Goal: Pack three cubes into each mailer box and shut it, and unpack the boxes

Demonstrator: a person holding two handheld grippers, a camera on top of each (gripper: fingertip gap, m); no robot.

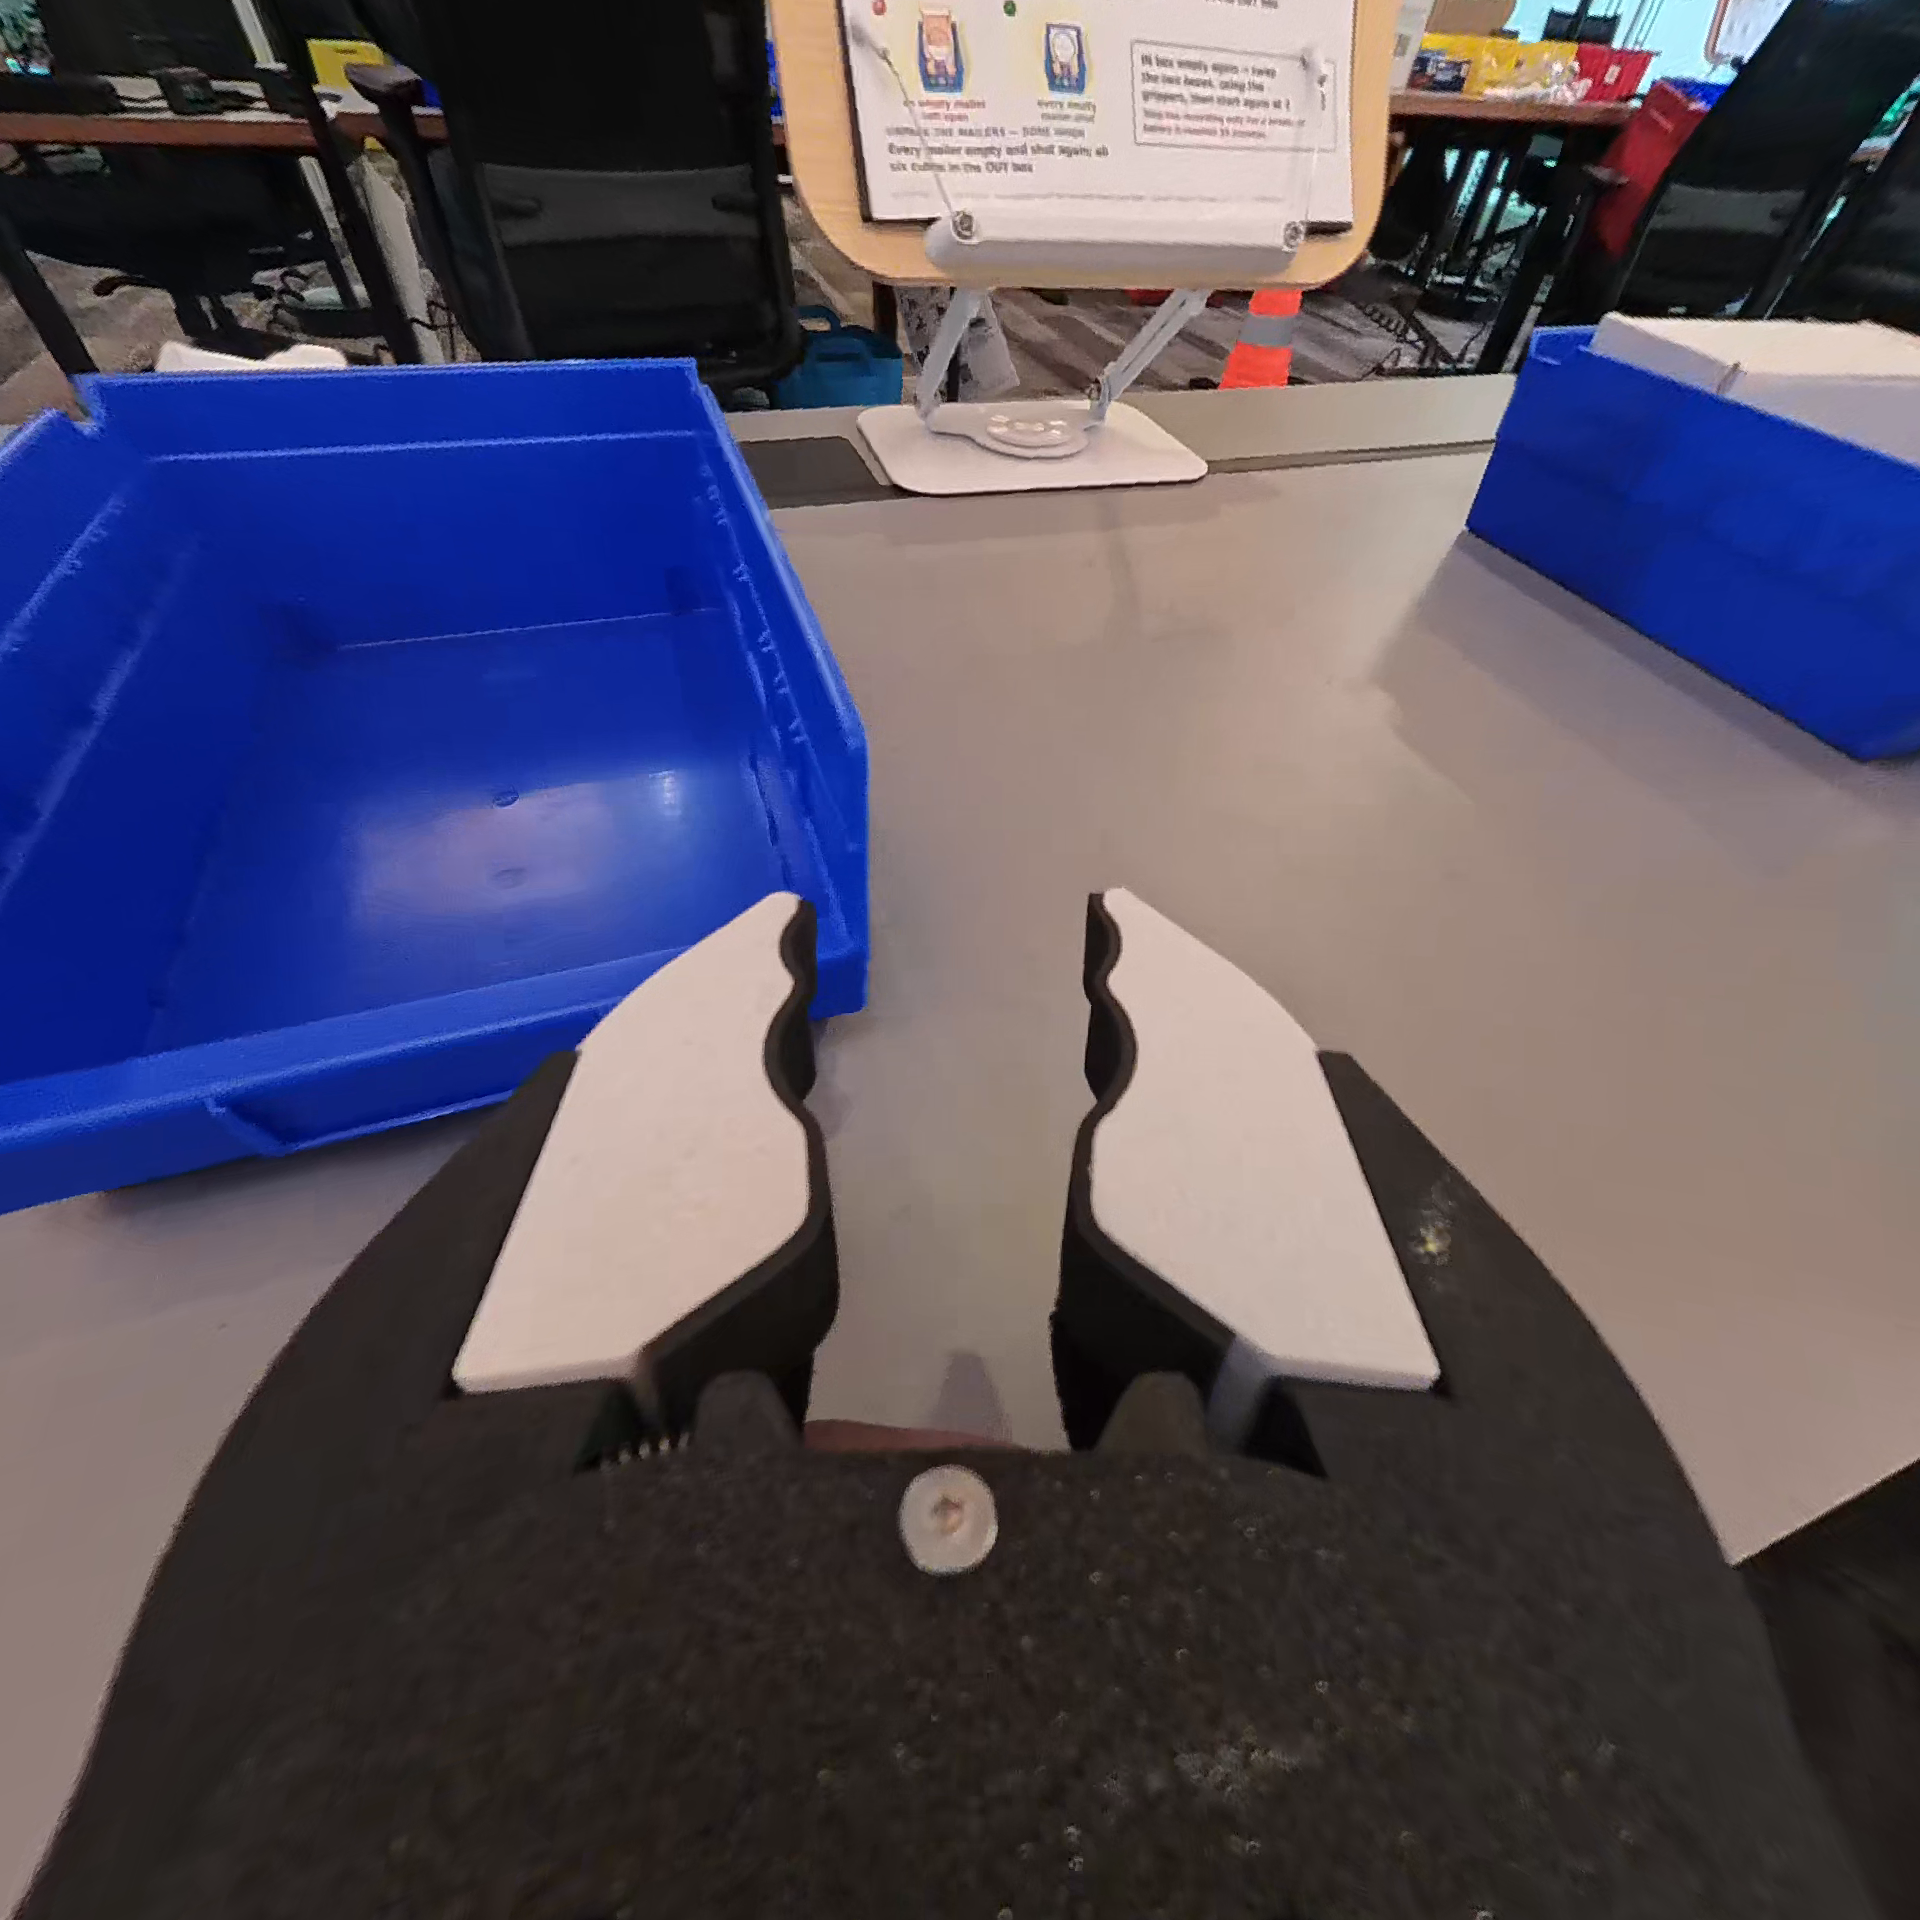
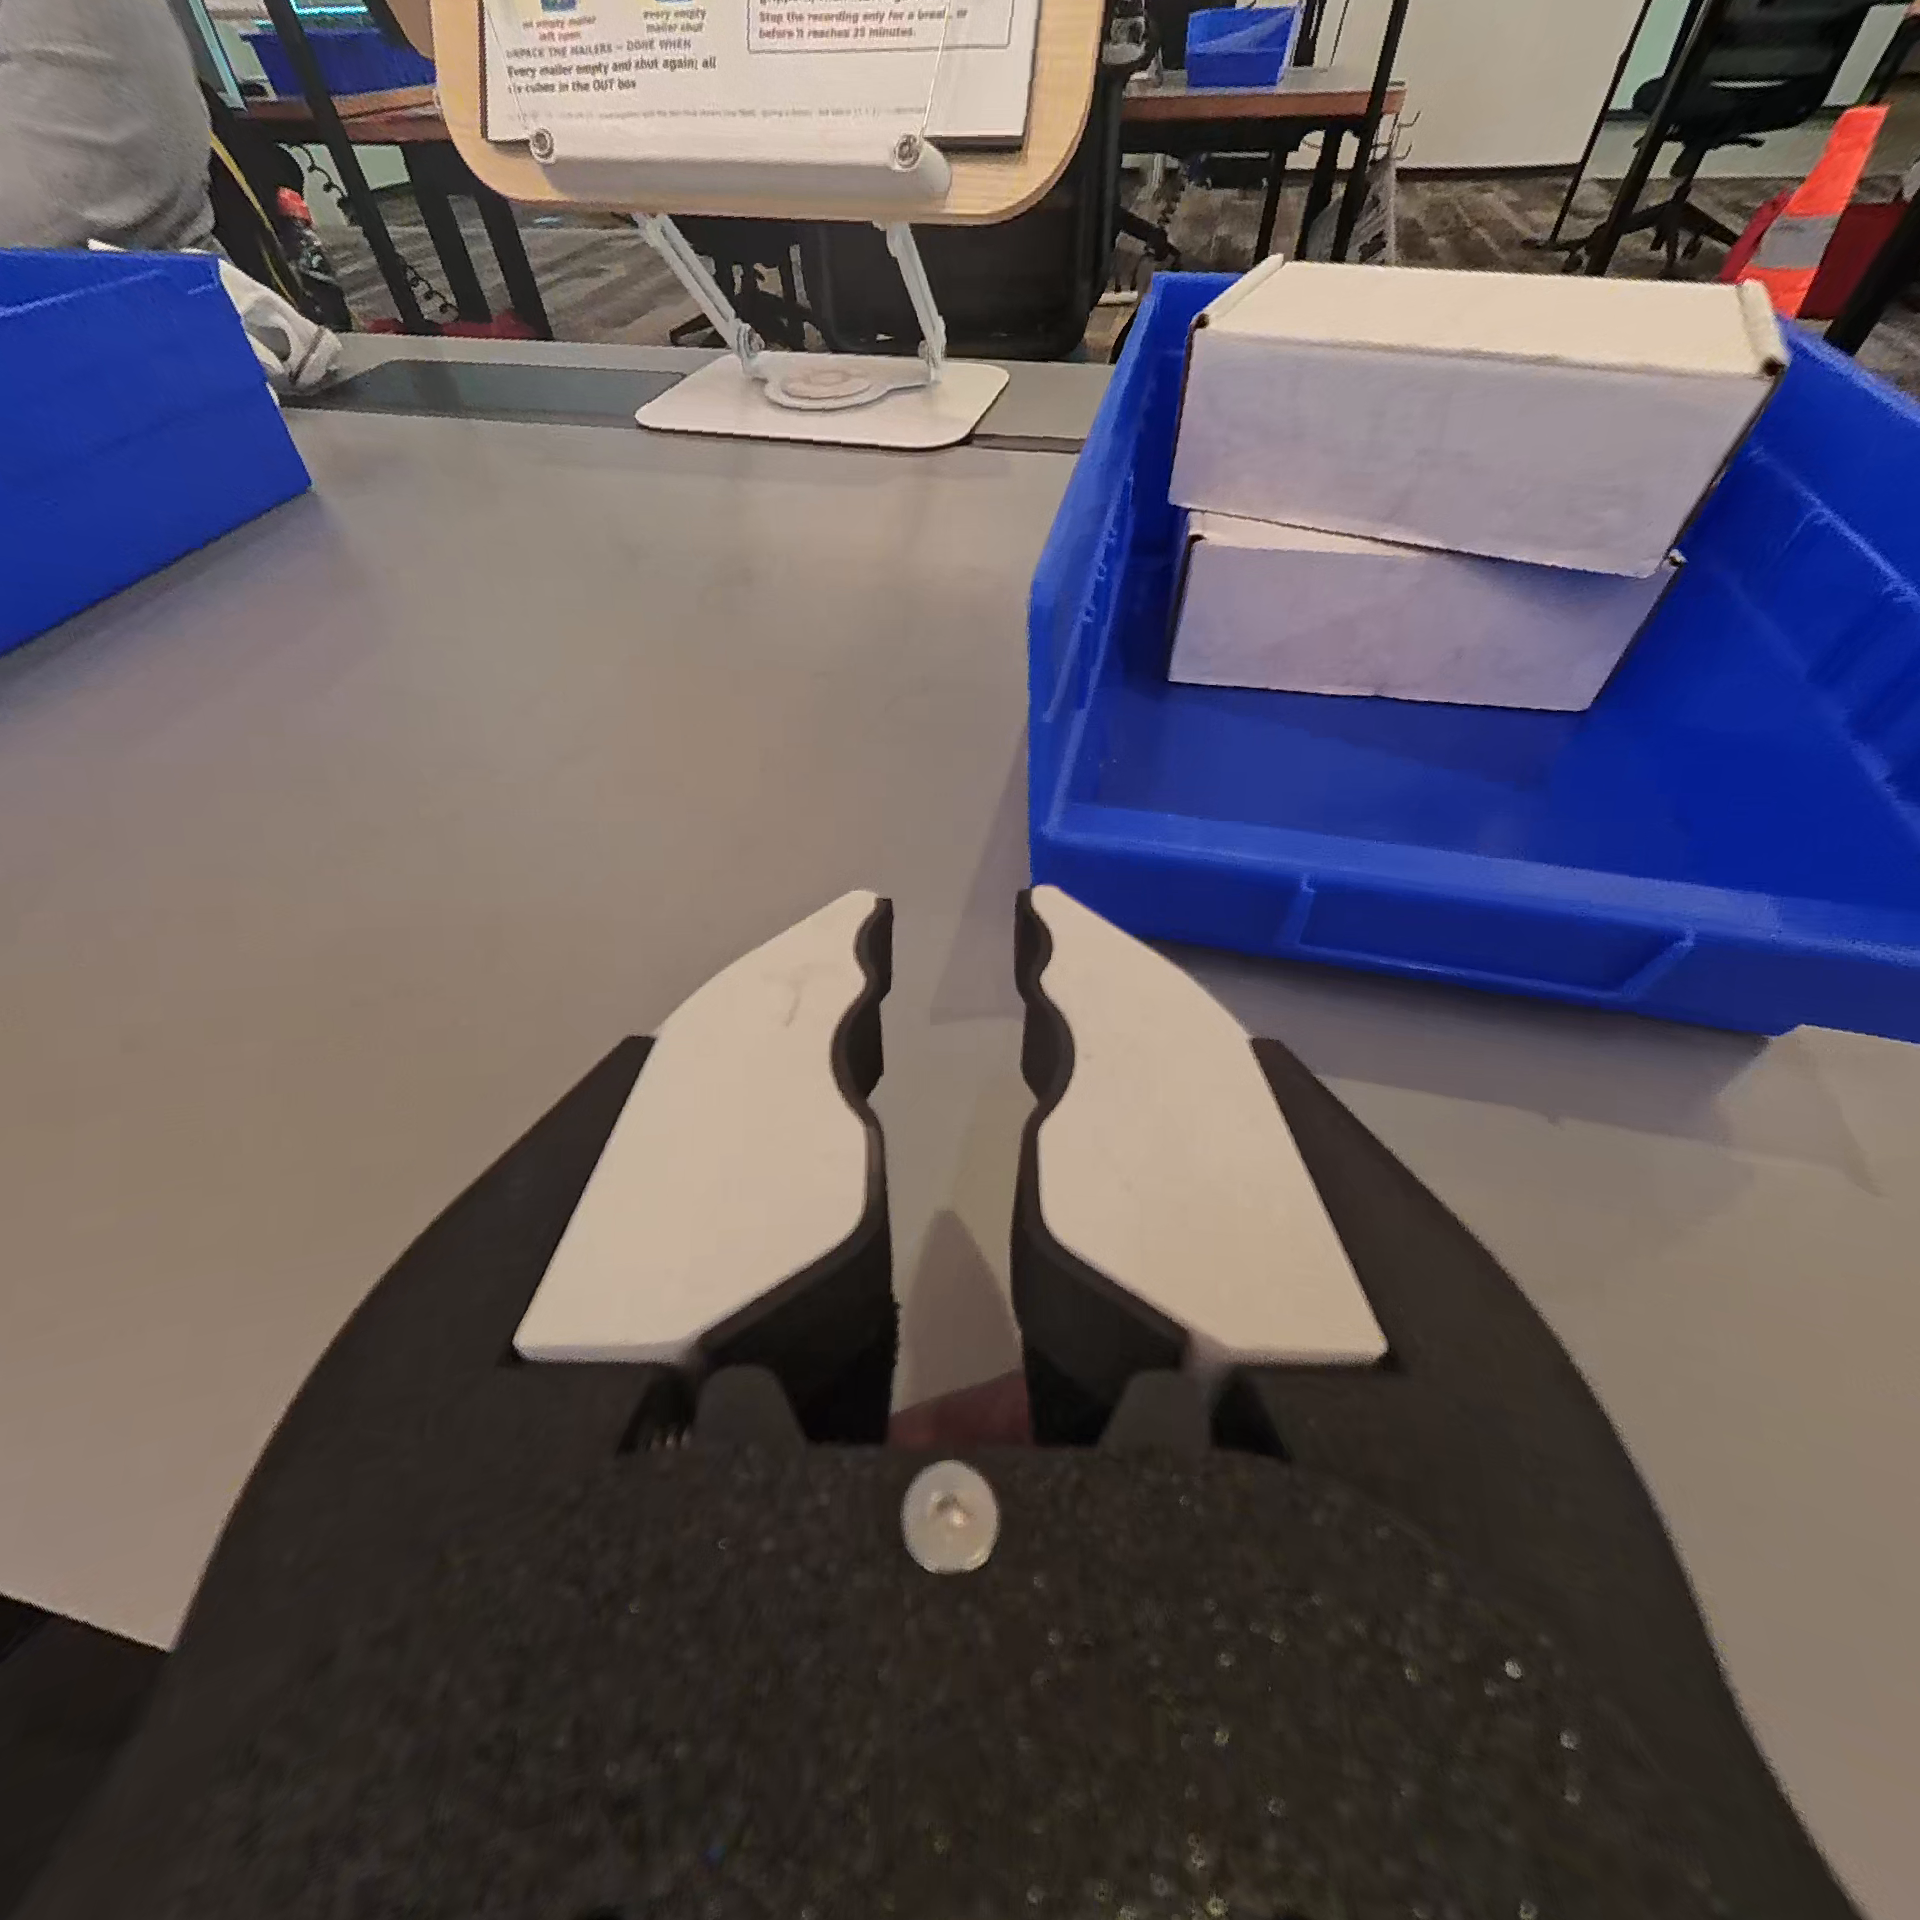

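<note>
The grey surface [image 1: 1195, 727] is taken as the landmark here. Above its near edge the left gripper [image 1: 945, 914] is held, jaws spread fairly wide, nothing between them but bare surface. On the left side of the surface an empty blue bin [image 1: 416, 727] is seen, its near right corner just beside the left fingertip [image 1: 774, 920]; whether the two touch cannot be told.

The right gripper [image 2: 951, 909] is held over the same near edge, jaws drawn to a narrow gap and gripping nothing. On the right side of the surface a second blue bin [image 2: 1455, 883] is set, and in it two white mailer boxes [image 2: 1455, 457] are stacked against its far wall, both shut, the upper one sitting slightly askew on the lower one [image 2: 1392, 623]. No cubes are seen in either view.

At the far edge of the surface, between the two bins, a white stand [image 2: 821, 400] is placed, and a wooden board [image 1: 1081, 135] carrying a printed sheet is propped on it.
</note>
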